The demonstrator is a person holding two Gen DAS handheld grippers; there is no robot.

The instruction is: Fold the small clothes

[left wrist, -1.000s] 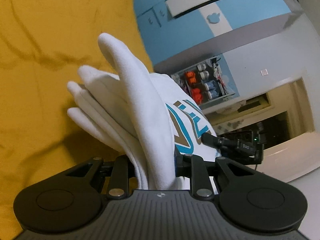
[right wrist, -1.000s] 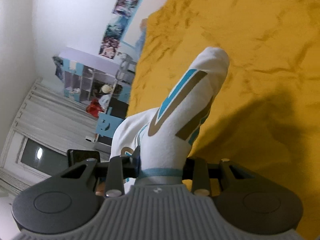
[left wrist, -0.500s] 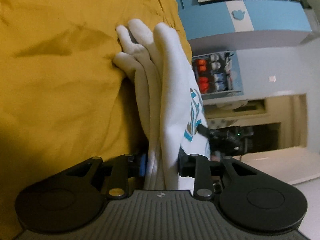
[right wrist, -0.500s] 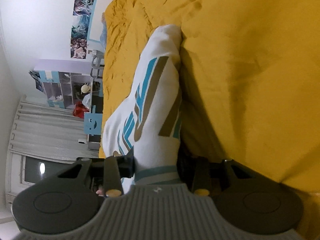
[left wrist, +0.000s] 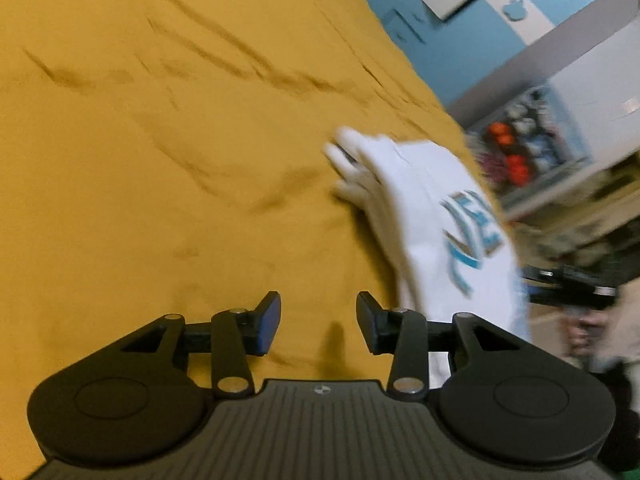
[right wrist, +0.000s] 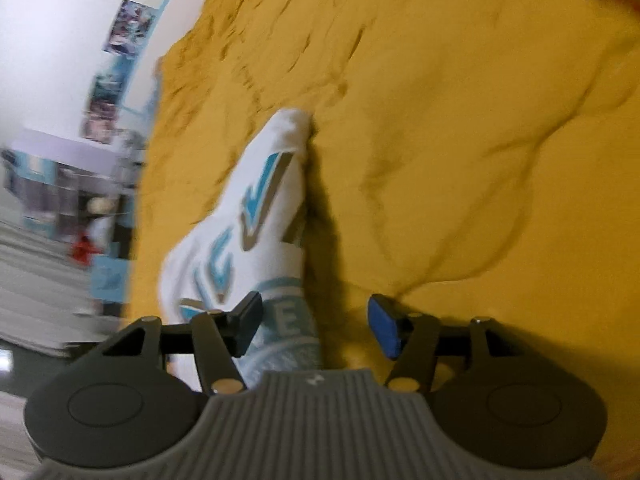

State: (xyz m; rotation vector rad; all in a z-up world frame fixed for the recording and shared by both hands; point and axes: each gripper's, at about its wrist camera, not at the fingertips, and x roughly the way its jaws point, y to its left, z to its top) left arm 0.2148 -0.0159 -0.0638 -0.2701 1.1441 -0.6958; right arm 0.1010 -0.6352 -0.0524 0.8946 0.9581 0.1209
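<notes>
Motion blur softens the white garment point(left wrist: 432, 216) in the left wrist view; its teal print cannot be read. The garment's lower edge is hidden behind the left gripper point(left wrist: 318, 322). Beyond the garment, the shelf contents point(left wrist: 516, 148) are too blurred to identify. In the right wrist view, the right gripper point(right wrist: 316, 326) covers the garment's near end, and the wall posters point(right wrist: 120, 68) beyond the garment are indistinct.

Child's bedroom, yellow bedspread point(left wrist: 160, 140), blue-and-white cabinet point(left wrist: 472, 20), posters point(right wrist: 130, 26), toy shelf point(left wrist: 524, 148)
</notes>
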